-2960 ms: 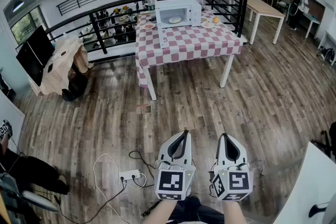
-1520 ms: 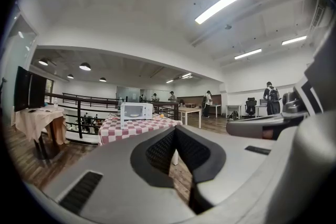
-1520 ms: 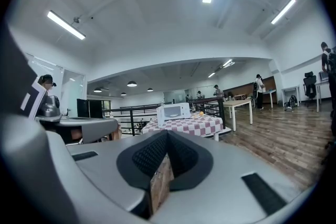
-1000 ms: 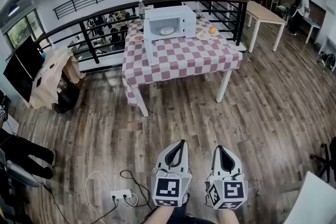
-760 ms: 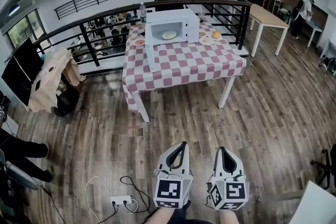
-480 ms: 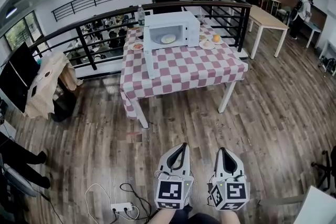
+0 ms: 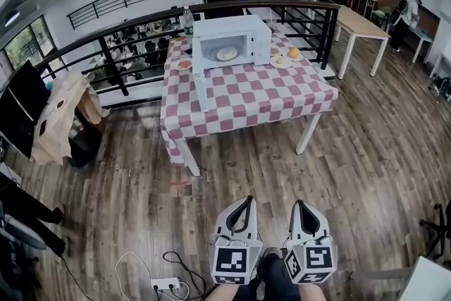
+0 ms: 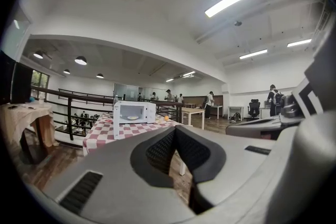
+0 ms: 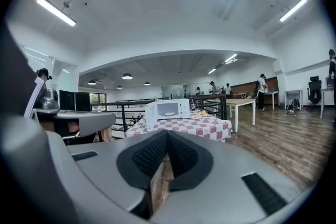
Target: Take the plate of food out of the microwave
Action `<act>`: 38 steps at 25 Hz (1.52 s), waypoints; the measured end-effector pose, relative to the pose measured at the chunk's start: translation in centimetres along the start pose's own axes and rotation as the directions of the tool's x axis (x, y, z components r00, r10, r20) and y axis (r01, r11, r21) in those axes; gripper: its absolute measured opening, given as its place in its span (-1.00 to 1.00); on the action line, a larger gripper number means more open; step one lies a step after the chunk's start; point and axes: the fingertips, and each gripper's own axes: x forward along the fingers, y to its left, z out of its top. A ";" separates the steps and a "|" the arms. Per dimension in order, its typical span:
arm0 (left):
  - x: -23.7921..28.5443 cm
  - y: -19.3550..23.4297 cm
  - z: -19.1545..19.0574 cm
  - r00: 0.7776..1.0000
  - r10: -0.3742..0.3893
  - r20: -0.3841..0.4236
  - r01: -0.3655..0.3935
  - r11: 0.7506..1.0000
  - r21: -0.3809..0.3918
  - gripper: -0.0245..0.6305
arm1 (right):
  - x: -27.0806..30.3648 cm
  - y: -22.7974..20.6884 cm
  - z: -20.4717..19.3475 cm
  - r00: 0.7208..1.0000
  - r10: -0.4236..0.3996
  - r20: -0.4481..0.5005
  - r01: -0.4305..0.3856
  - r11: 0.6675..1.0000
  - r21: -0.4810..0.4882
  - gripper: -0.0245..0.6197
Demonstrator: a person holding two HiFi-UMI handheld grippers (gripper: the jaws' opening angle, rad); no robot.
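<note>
Your left tool (image 7: 246,202) and your right tool (image 7: 299,205) are side by side, low over the wooden floor (image 7: 366,151). Each tool is pressed together at its tips, with nothing between them. Far ahead of both tools stands the tabletop (image 7: 261,91) with a red and white checked cloth. The white microwave (image 7: 243,30) sits at the far side of it. Its door (image 7: 202,84) is swung wide open, on the left tool's side. The plate of food (image 7: 227,53) is inside the microwave. An orange (image 7: 293,51) lies on a small plate just beside the microwave, on the right tool's side. A black railing (image 7: 134,28) runs behind the tabletop.
</note>
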 end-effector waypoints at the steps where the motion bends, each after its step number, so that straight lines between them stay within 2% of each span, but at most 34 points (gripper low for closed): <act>1: 0.3 0.3 -0.1 1.000 0.005 -0.001 -0.005 1.000 -0.004 -0.87 | 0.4 0.0 0.0 1.000 0.004 -0.001 -0.004 1.000 0.000 -0.93; 13: 5.7 4.0 0.1 0.995 0.094 -0.013 -0.095 0.995 -0.038 -0.87 | 8.0 -0.5 1.0 0.995 0.096 -0.021 -0.096 0.995 -0.010 -0.93; 26: 14.8 6.9 1.6 0.985 0.170 -0.009 -0.171 0.984 -0.043 -0.87 | 17.7 -3.9 3.8 0.986 0.165 -0.024 -0.165 0.986 -0.018 -0.93; 38: 24.2 10.5 3.4 0.966 0.260 -0.005 -0.260 0.964 -0.055 -0.87 | 28.0 -7.3 7.0 0.970 0.241 -0.015 -0.242 0.970 -0.027 -0.93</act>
